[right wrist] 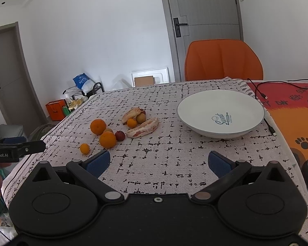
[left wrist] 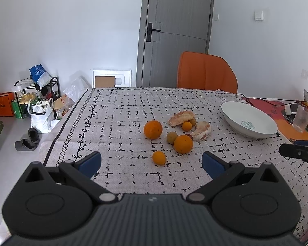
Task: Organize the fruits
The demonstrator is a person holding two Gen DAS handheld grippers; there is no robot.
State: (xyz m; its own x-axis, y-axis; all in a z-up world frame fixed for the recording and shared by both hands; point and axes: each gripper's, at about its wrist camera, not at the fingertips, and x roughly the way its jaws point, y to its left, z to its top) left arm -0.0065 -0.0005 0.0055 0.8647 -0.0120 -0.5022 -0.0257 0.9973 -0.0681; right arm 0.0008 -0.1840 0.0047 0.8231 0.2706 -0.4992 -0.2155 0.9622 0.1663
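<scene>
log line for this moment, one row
phase: start | left gripper: open | right gripper: open | bowl: no fruit | fruits: on tablecloth

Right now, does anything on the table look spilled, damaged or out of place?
Nothing spilled. The white bowl sits empty while the fruit lies loose on the tablecloth, including two peeled pomelo pieces bare on the fabric. A black cable trails beside the bowl.

The white bowl [right wrist: 220, 112] carries a blue print inside that reads "Sweet", beside a small rolling-pin drawing. The black body of the left hand-held gripper [right wrist: 14, 147], seen at the edge of the right wrist view, shows white lettering "GenRobot.AI". The red and orange mat [right wrist: 287, 102] bears dark letters, only partly legible, something like "DAY HERE".
</scene>
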